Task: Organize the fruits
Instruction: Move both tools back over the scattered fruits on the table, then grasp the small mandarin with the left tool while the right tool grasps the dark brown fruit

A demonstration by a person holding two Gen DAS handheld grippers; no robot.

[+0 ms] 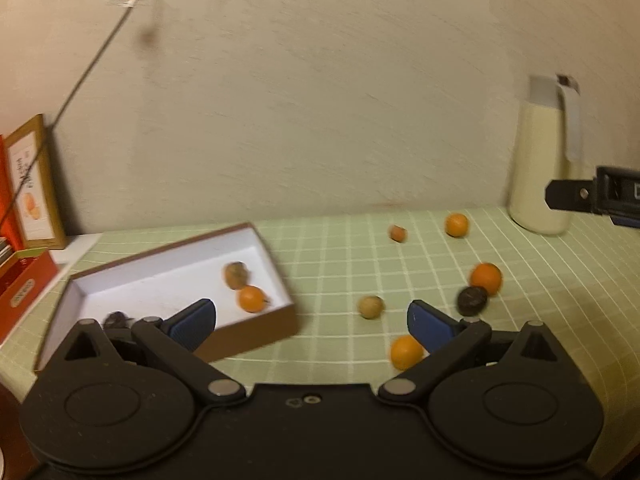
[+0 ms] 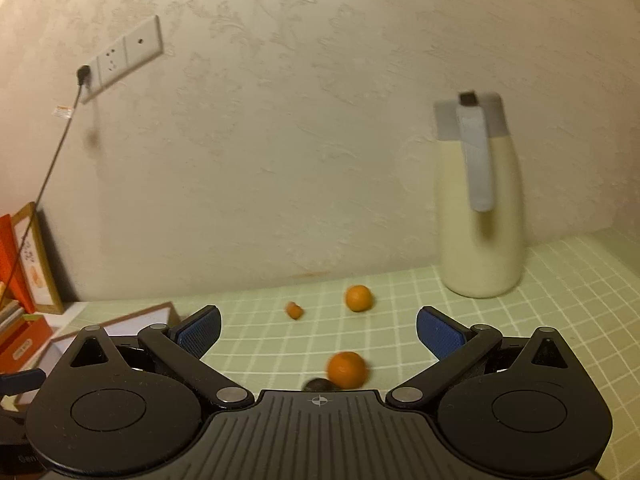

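Note:
A brown box with a white inside lies at the left of the green checked cloth, holding an orange, a brownish fruit and a dark fruit. On the cloth lie several oranges, a tan fruit, a dark fruit and a small reddish one. My left gripper hangs open above the box's right edge, empty. My right gripper is open and empty over an orange and a dark fruit. The box corner shows at its left.
A cream thermos jug with a grey handle stands at the back right against the wall. Red and orange boxes and a framed card sit at the left edge. A cable runs down from a wall socket.

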